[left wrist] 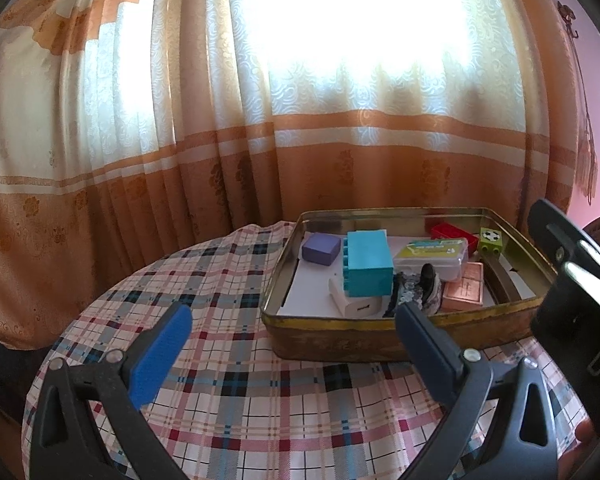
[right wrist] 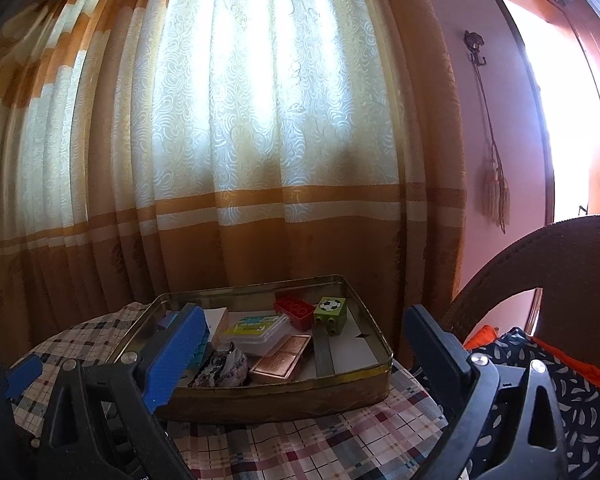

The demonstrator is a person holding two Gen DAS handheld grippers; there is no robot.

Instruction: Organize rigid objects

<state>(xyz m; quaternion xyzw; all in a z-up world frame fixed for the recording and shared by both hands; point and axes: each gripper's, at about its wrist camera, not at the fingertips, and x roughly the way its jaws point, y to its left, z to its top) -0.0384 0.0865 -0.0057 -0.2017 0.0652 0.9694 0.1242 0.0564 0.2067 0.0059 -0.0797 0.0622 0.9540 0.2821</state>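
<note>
Tin tray (left wrist: 332,340) on checked worktop (left wrist: 228,380), already full: teal block (left wrist: 368,266), clear case (left wrist: 432,256), copper box (left wrist: 464,290), red brick (right wrist: 294,312), football cube (right wrist: 330,314). Left claw (left wrist: 294,344), right claw (right wrist: 300,350): both spread wide, empty, near tray front. Sorting seems nearly done; next move probably needs check for leftovers.

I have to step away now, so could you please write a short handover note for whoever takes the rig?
Left gripper: open, empty, above the cloth in front of the tin.
Right gripper: open, empty, facing the tin's near wall.
In the tin: teal block, purple box, clear case, copper box, red brick, green football cube, white charger, patterned piece.
Done: every item in view is in the tin.
Left: they lie jumbled; straighten if wanted.
</note>
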